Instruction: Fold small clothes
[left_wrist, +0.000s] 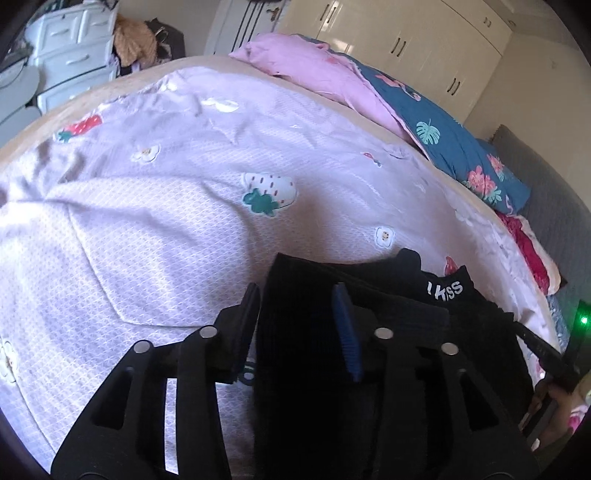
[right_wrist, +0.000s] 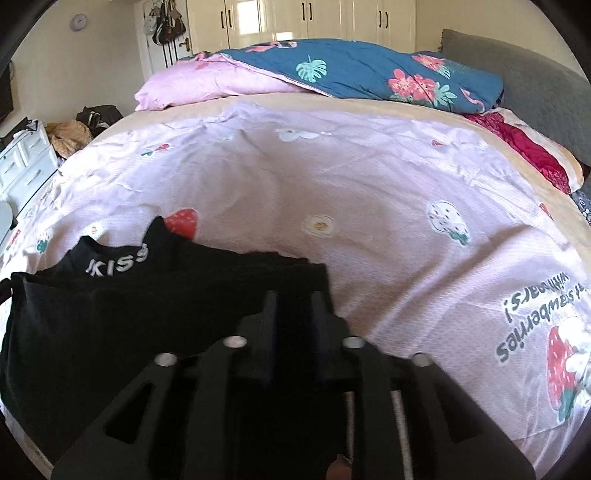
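Note:
A small black garment (left_wrist: 317, 295) with white "KISS" lettering lies on the lilac strawberry-print bedsheet (left_wrist: 166, 206). My left gripper (left_wrist: 295, 295) has its jaws apart, with the garment's left edge between the fingers. In the right wrist view the same black garment (right_wrist: 129, 302) lies at the lower left. My right gripper (right_wrist: 293, 299) has its jaws close together on the garment's right edge. The bedsheet (right_wrist: 369, 229) spreads beyond it.
A pink and blue floral quilt (right_wrist: 332, 74) is piled at the far side of the bed. A red cloth (right_wrist: 524, 147) and grey headboard (right_wrist: 517, 81) lie at the right. White drawers (left_wrist: 70, 44) and wardrobes (right_wrist: 306, 14) stand beyond the bed.

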